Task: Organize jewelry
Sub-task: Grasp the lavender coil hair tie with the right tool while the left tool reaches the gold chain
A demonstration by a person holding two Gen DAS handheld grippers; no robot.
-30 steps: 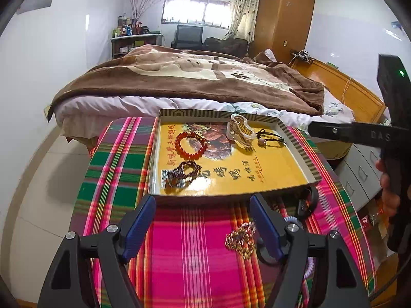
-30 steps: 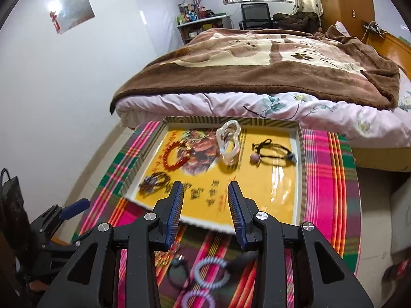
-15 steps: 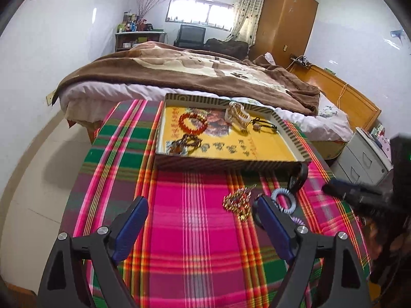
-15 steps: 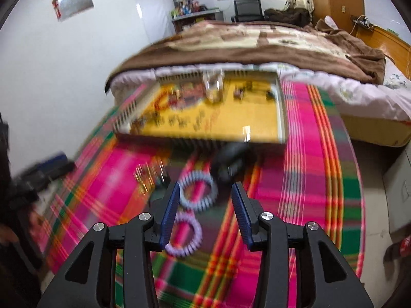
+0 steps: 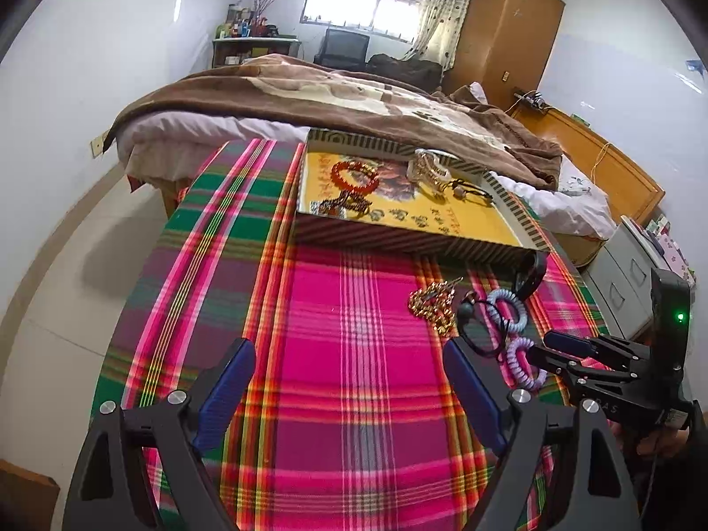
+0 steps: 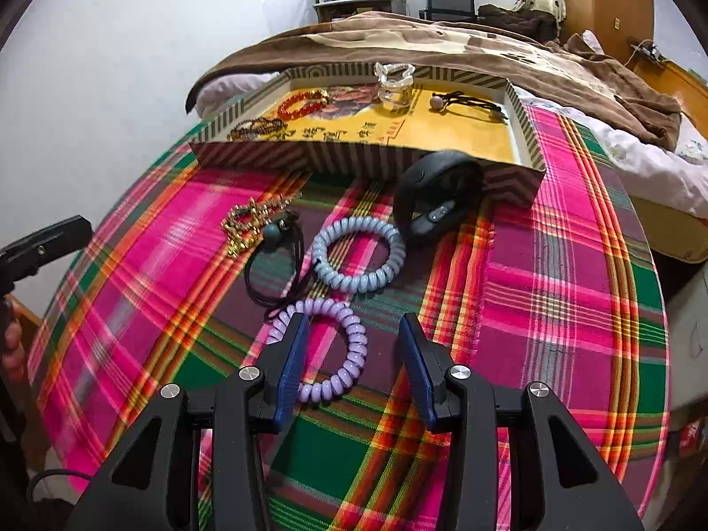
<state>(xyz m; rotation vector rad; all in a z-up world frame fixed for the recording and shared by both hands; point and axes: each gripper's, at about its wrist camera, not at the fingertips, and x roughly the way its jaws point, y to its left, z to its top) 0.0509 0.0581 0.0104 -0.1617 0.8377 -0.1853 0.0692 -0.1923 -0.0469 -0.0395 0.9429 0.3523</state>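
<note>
Brown blanket (image 5: 336, 93) on bed, wooden wardrobe (image 5: 500, 31), perhaps a chair (image 5: 343, 46).

Bright window (image 5: 360, 6) daylight — sharp, fisheye-curved edges.

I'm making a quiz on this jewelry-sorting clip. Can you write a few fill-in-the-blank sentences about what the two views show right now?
1. The right gripper hovers with open jaws over the ____ coil hair tie.
2. The red bead bracelet lies inside the ____.
3. The black wristband leans against the tray's ____ wall.
4. The gold chain lies on the ____ cloth.

Missing words: purple; tray; front; plaid
</note>
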